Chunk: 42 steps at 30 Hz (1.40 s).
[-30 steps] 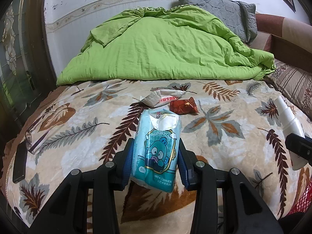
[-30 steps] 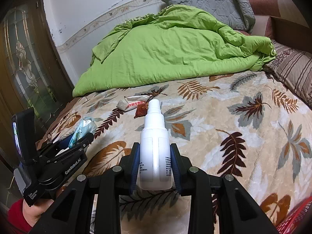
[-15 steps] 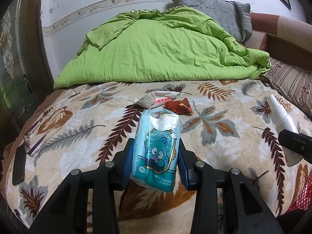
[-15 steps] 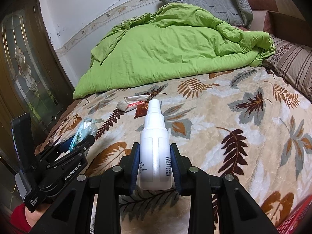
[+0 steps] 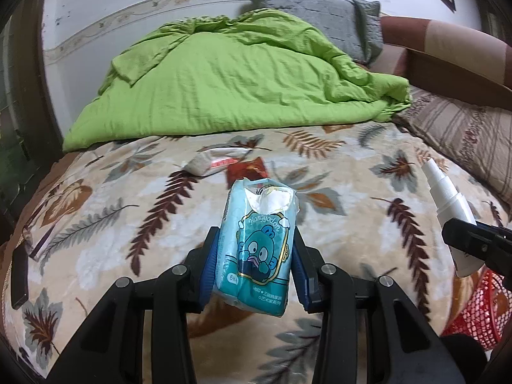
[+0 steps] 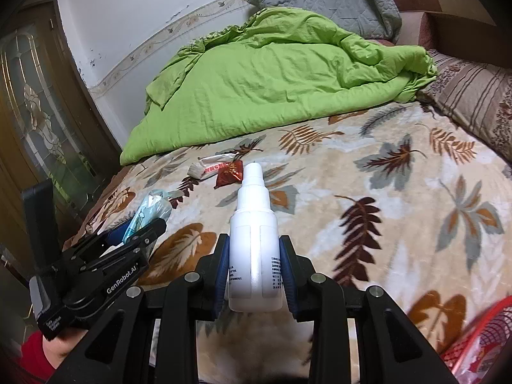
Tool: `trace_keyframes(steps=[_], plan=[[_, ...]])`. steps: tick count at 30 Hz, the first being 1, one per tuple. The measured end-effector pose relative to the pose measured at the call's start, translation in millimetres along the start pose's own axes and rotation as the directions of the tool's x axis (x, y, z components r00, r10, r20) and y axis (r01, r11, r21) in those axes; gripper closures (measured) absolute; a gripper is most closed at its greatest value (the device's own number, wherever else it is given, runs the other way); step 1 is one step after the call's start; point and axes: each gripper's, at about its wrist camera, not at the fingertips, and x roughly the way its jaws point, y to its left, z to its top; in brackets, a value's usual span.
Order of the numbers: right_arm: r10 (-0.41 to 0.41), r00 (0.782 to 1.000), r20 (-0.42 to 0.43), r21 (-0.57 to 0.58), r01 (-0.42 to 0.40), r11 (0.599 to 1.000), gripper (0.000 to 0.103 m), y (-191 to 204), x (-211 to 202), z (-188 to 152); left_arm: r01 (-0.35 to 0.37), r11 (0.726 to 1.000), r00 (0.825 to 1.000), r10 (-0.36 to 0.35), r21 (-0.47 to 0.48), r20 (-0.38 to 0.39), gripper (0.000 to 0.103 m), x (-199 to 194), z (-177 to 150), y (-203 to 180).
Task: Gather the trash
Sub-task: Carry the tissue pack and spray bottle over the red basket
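Note:
My left gripper is shut on a torn teal tissue pack and holds it above the leaf-print blanket. My right gripper is shut on a white spray bottle, nozzle pointing away. The bottle also shows at the right of the left wrist view, and the tissue pack at the left of the right wrist view. A white wrapper and a red-brown foil wrapper lie together on the blanket ahead; both show in the right wrist view, white wrapper, foil wrapper.
A red mesh basket sits at the lower right, also in the right wrist view. A green duvet and grey pillow cover the far bed. A dark phone lies at the left edge. A striped pillow lies right.
Both grippers have pulled back and risen slightly with their loads; the wrappers look farther off and the red basket has come more into view at the lower right.

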Motion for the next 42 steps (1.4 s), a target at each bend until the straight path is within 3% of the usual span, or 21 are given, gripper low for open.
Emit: trace_keyframes(steps=[15, 25, 32, 42], plan=[[-0.069, 0.998, 0.016, 0.099, 0.067, 0.993, 0.07, -59.1, -65.2, -19.4, 0.137, 0.987, 0.991, -0.136, 0.085, -0.019, 0.063, -20.1, 0.5, -64.6], [-0.168, 0.986, 0.013, 0.197, 0.162, 0.967, 0.07, -112.2, -113.5, -43.6, 0.269, 0.95, 0.963, -0.266, 0.159, -0.039, 0.063, -41.8, 3.9, -121.9], [-0.267, 0.963, 0.026, 0.26, 0.251, 0.932, 0.07, -151.0, -170.3, -54.2, 0.406, 0.891, 0.914, -0.402, 0.205, -0.06, 0.063, -63.4, 9.3, -162.7], [-0.344, 0.939, 0.019, 0.381, 0.311, 0.87, 0.07, -198.4, -225.4, -82.2, 0.588, 0.774, 0.808, -0.557, 0.234, -0.189, 0.063, -73.0, 2.6, -241.7]])
